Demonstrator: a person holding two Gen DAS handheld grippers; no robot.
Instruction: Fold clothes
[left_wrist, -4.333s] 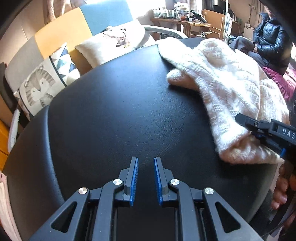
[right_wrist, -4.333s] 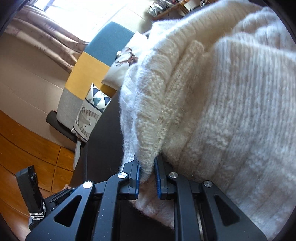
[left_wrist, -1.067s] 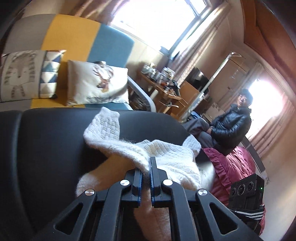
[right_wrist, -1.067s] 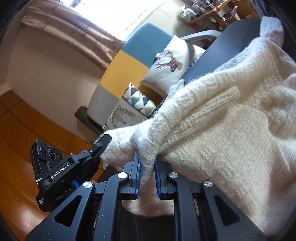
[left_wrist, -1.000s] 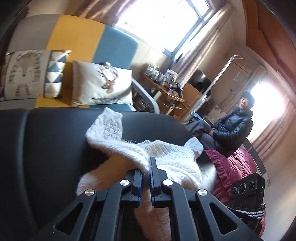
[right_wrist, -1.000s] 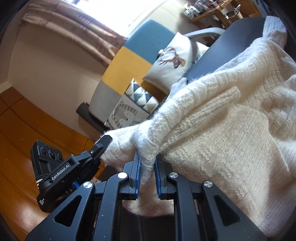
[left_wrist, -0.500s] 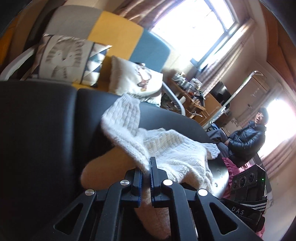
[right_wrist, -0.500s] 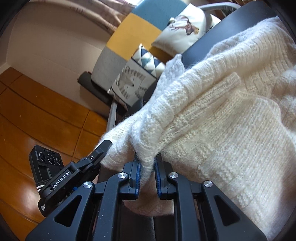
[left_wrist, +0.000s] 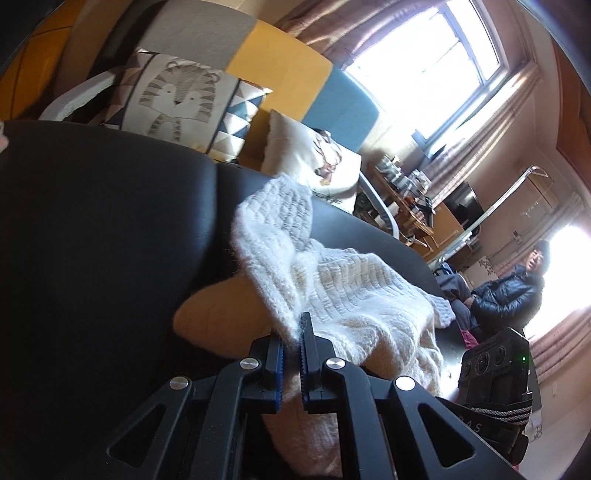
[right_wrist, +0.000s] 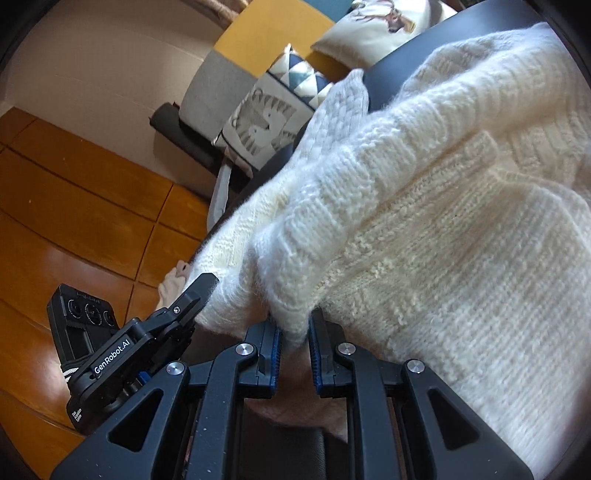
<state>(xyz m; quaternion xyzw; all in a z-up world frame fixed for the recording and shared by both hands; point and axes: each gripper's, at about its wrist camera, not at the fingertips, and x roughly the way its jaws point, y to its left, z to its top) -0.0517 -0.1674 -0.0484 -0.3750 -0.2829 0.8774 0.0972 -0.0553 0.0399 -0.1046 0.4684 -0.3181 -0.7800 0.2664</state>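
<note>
Both tongs are clenched on the near edge of the cream knitted sweater (right_wrist: 443, 206): the left gripper (left_wrist: 291, 354) pinches a thin fold of the hem, and the right gripper (right_wrist: 293, 350) bites a thicker ribbed bunch just beside it. The sweater lies across the black padded table (left_wrist: 92, 221), its far sleeve (left_wrist: 273, 206) reaching toward the tiger-print cushion (left_wrist: 177, 99) and the sofa (left_wrist: 280, 70) beyond. This looks like the carrying stage of a fold, so the next move probably calls for laying the held edge flat and square on the table before letting go, keeping both corners level so the knit does not bunch.
</note>
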